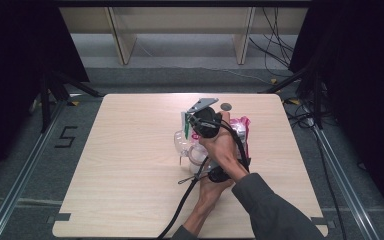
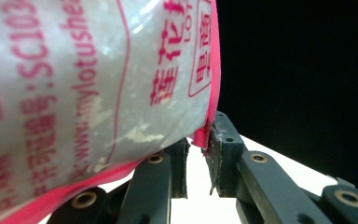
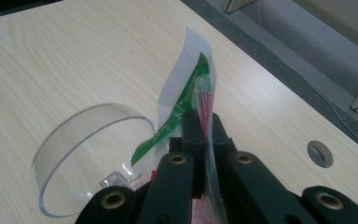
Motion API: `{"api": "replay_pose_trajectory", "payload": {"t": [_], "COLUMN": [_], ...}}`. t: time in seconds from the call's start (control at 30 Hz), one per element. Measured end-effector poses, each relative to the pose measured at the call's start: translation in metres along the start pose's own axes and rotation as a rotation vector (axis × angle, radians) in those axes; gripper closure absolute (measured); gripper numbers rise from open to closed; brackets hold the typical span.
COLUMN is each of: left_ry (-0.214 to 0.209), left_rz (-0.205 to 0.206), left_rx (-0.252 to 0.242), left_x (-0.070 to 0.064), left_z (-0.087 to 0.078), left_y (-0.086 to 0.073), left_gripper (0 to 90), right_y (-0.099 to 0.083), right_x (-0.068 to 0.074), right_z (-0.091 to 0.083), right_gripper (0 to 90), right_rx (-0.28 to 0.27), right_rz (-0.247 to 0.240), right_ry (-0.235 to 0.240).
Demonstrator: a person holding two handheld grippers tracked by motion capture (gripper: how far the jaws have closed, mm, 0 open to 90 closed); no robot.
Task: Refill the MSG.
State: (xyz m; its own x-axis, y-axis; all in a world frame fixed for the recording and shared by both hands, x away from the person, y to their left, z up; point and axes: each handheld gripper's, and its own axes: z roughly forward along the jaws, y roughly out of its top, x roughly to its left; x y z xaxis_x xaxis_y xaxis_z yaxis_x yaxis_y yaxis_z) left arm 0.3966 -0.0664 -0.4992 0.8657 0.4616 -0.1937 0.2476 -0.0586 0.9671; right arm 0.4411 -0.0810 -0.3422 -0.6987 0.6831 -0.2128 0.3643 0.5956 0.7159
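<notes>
Two tongs holding plastic bags above a clear cup

The right gripper [image 3: 204, 122] is clamped on the edge of a clear green-and-red bag [image 3: 186, 88] just beside the clear cup [image 3: 89, 154], whose mouth faces the camera. The left gripper [image 2: 196, 154] pinches the pink seam of a red-printed bag [image 2: 93, 79] (jaws nearly closed on it), nearer the person than the cup. I judge a pour is underway; keep both grips firm and tilt slowly toward the cup.
</notes>
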Motion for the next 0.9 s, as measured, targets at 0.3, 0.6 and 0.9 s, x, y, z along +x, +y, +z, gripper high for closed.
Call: {"api": "replay_pose_trajectory", "payload": {"t": [0.3, 0.6, 0.9], "left_ry": [-0.007, -0.009, -0.010], "left_rz": [0.020, -0.047, -0.069], "left_rx": [-0.009, -0.098, -0.088], "left_x": [0.002, -0.004, -0.009], "left_z": [0.001, 0.006, 0.005], "left_y": [0.002, -0.003, -0.005], "left_gripper": [78.3, 78.6, 78.5], "right_y": [0.001, 0.001, -0.002], "right_x": [0.000, -0.006, -0.001], "right_z": [-0.002, -0.003, 0.007], "right_gripper": [90.0, 90.0, 90.0], "right_rx": [-0.008, -0.015, 0.027], "right_rz": [0.009, 0.032, -0.001], "right_ry": [-0.018, -0.006, -0.022]}}
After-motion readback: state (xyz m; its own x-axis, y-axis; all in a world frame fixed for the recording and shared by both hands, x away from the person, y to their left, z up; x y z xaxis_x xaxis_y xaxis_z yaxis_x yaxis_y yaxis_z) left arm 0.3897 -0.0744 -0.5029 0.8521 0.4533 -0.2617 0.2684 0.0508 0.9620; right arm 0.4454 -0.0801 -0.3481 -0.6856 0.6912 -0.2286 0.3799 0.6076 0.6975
